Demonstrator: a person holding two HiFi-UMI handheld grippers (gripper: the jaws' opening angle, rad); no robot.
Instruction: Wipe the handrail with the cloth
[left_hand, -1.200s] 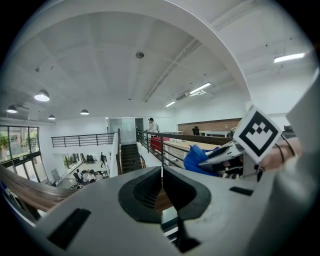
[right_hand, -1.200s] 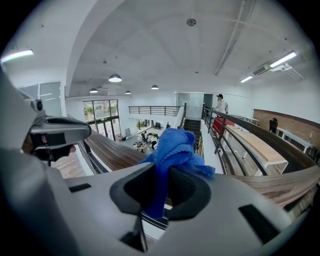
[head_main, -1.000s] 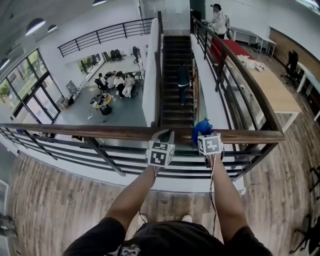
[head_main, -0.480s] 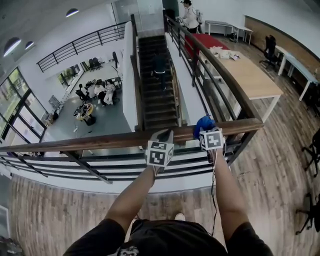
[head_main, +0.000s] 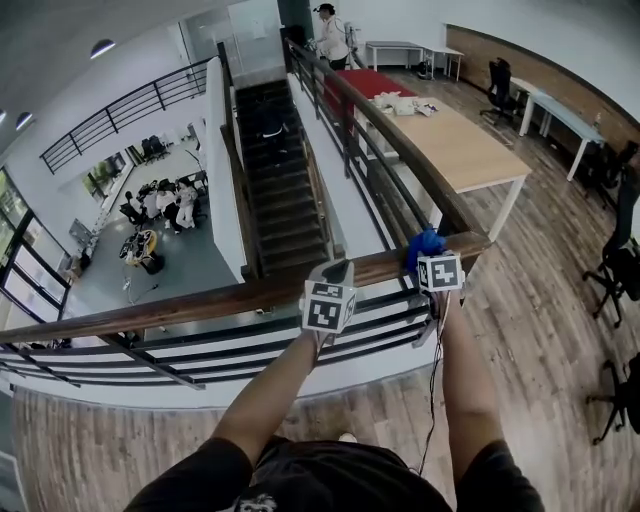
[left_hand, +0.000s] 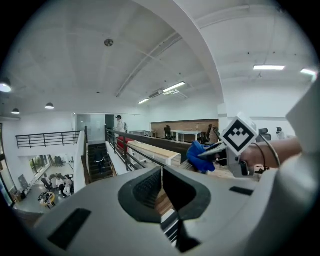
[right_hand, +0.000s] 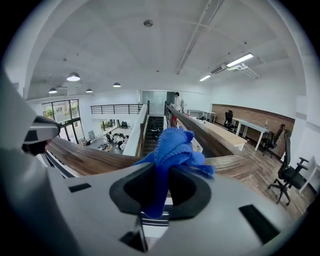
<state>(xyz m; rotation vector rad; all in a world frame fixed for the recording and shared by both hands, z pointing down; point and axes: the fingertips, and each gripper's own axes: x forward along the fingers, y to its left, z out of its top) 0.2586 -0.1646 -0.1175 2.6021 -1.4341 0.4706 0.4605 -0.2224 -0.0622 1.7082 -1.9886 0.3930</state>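
The brown wooden handrail (head_main: 200, 303) runs across the head view and meets a second rail at a corner on the right. A bunched blue cloth (head_main: 426, 245) sits on top of the rail just left of that corner, with my right gripper (head_main: 430, 256) shut on it. In the right gripper view the cloth (right_hand: 172, 147) fills the gap between the jaws, above the rail (right_hand: 82, 158). My left gripper (head_main: 337, 271) rests at the rail a short way to the left, jaws shut on nothing (left_hand: 161, 175). From there the cloth (left_hand: 199, 156) shows to the right.
Beyond the rail is a drop to a lower floor with seated people (head_main: 160, 200) and a staircase (head_main: 275, 180). Black bars (head_main: 230, 345) fill the balustrade below. A long table (head_main: 465, 145) and office chairs (head_main: 620, 265) stand on the right; a person (head_main: 330, 35) stands far off.
Both grippers have slid right along the handrail; the cloth has gone from mid-rail to just beside the corner. The head view has swung right with them.
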